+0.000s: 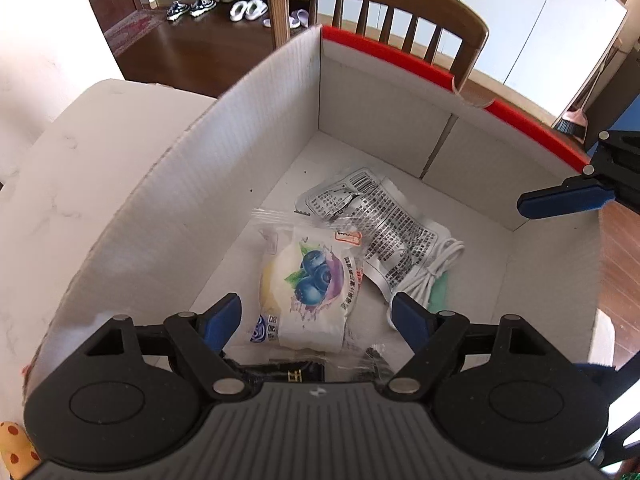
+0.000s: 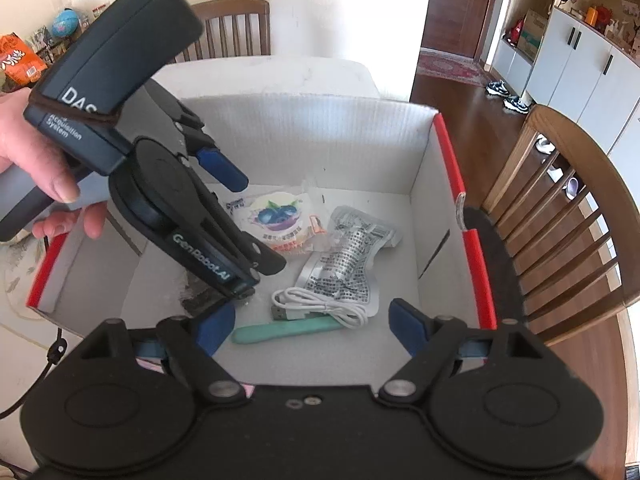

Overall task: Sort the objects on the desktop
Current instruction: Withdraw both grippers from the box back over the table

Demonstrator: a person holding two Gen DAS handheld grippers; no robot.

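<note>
In the right wrist view, the left gripper (image 2: 236, 240) at left hangs released over the cardboard box (image 2: 304, 132). At centre lie the blueberry packet (image 2: 280, 220), silver pouch (image 2: 348, 252), white cable (image 2: 320, 304) and green tool (image 2: 280, 330). The right gripper (image 2: 312, 328), lower centre, gapes empty.

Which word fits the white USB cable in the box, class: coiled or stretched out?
Coiled. The white USB cable lies gathered in loops on the box floor, resting over the green tool beside the silver packet.
</note>
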